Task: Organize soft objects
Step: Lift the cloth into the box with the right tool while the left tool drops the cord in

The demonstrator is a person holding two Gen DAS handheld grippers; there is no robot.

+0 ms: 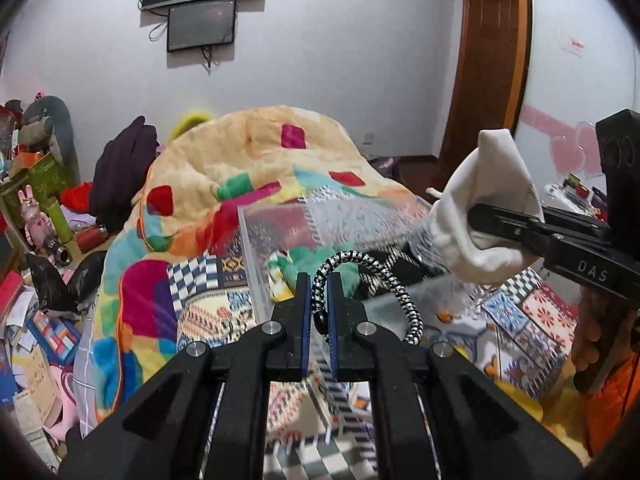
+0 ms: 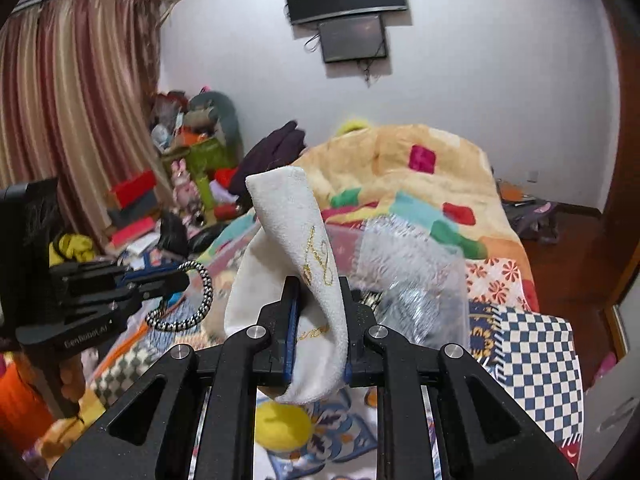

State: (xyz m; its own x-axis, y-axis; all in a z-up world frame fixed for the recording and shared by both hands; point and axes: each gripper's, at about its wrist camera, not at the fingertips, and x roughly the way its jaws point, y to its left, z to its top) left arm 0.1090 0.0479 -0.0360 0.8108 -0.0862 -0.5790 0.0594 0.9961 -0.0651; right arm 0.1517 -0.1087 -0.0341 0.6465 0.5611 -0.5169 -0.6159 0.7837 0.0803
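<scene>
My left gripper (image 1: pixel 319 280) is shut on a black-and-white braided cord loop (image 1: pixel 362 264), held above a clear plastic box (image 1: pixel 256 240) on the bed. The loop also shows in the right wrist view (image 2: pixel 200 292), with the left gripper (image 2: pixel 176 280) at the left. My right gripper (image 2: pixel 318 284) is shut on a white cloth pouch with gold embroidery (image 2: pixel 296 240), held up over the box (image 2: pixel 420 280). In the left wrist view the pouch (image 1: pixel 480 200) and the right gripper (image 1: pixel 476 216) are at the right. Green and dark soft items (image 1: pixel 312 260) lie inside the box.
A colourful fleece blanket (image 1: pixel 248 160) is heaped behind the box on a patterned bedsheet (image 2: pixel 532 344). A yellow soft ball (image 2: pixel 282 426) lies on the sheet below my right gripper. Cluttered boxes and toys (image 1: pixel 36 200) fill the floor at left. Monitors (image 2: pixel 352 36) hang on the wall.
</scene>
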